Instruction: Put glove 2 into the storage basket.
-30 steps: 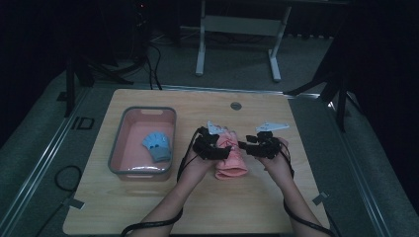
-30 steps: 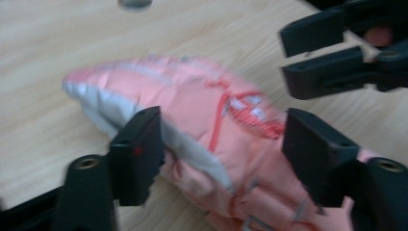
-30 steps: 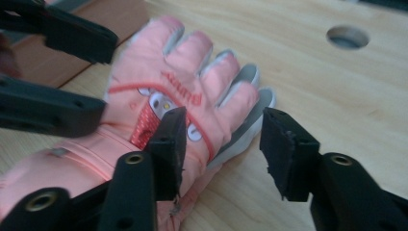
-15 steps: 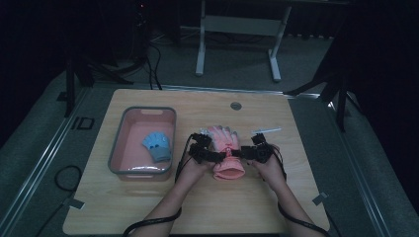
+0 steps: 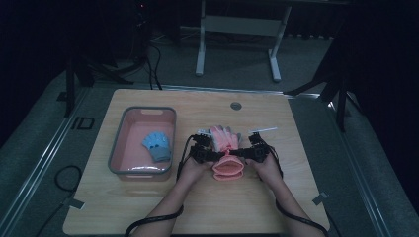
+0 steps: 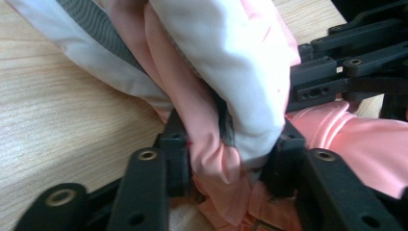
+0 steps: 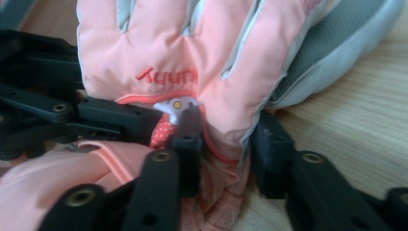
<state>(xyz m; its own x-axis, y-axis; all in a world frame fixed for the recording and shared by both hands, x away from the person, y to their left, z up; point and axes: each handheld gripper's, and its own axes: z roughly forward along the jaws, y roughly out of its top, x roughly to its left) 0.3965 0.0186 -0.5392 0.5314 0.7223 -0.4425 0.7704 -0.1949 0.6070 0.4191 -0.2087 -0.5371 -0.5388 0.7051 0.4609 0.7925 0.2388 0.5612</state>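
Note:
A pink ski glove (image 5: 225,139) with pale grey trim lies on the wooden table (image 5: 148,207), fingers pointing away and open cuff (image 5: 228,169) toward the person. My left gripper (image 5: 209,155) holds its left side near the wrist. In the left gripper view the jaws (image 6: 231,140) have just been closing and now pinch bunched pink and white fabric (image 6: 211,144). My right gripper (image 5: 245,154) holds the other side. Its jaws (image 7: 228,130) have also just been closing and press on the glove's edge (image 7: 226,120) below the red lettering.
A pink bin with a grey rim (image 5: 143,109) stands at the left of the table with a blue glove (image 5: 157,146) inside. A round cable hole (image 5: 235,105) sits near the far edge. A white desk frame (image 5: 237,29) stands beyond the table.
Both hands have sunk toward the table with the glove between them. The jaws of both grippers have narrowed onto the glove's sides.

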